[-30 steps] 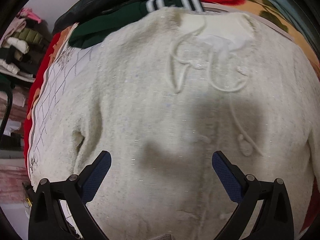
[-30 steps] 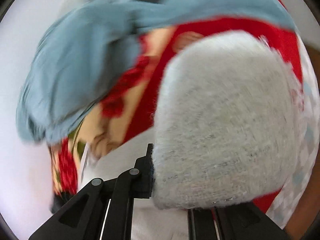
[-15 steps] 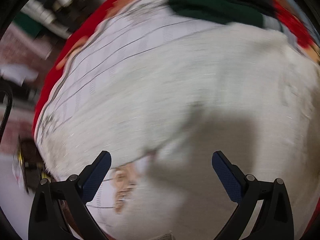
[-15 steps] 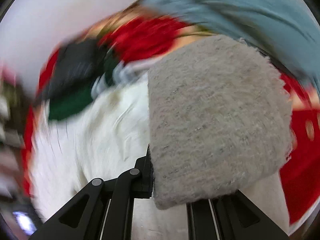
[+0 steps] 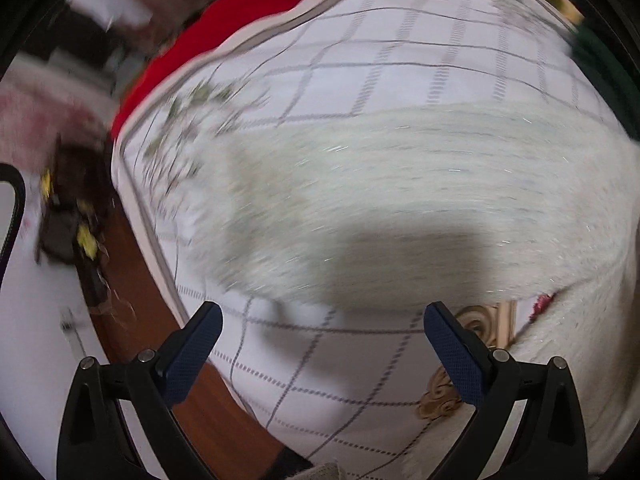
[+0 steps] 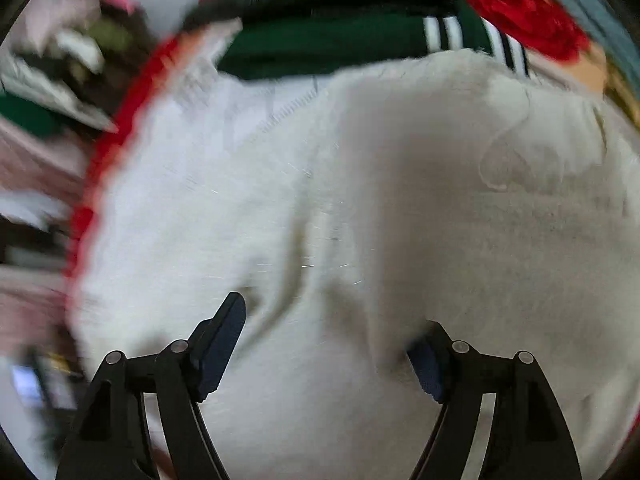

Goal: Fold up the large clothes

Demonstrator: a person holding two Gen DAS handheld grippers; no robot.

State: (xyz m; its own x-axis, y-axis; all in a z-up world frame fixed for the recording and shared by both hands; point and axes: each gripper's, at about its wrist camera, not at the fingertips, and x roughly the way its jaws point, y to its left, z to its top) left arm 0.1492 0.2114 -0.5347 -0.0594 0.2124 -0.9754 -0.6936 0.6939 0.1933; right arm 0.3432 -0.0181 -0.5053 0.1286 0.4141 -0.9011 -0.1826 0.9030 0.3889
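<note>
Two grippers hang over one cream fleece garment (image 5: 400, 200), which lies spread on a white checked sheet (image 5: 400, 60) on the bed. Starting at the left: our left gripper (image 5: 320, 344) is spread wide with nothing between its blue pads, and it sits past the garment's edge, over bare sheet; the cloth lies just ahead of its tips, a sleeve-like band running crosswise to the way the gripper points. Further right, our right gripper (image 6: 332, 340) is directly above the body of the garment (image 6: 360, 220), so we judge it the nearer hand for the next fold; a green striped garment (image 6: 340, 44) lies beyond the collar end. Its jaws have just been opening and now stand apart, with fleece below them but, as far as the blur allows, nothing pinched. A second ago that gripper was clamped on a flap of the fleece held up before the lens; now the flap lies down. The left view then looked at the drawstrings; now it shows the bed edge.
</note>
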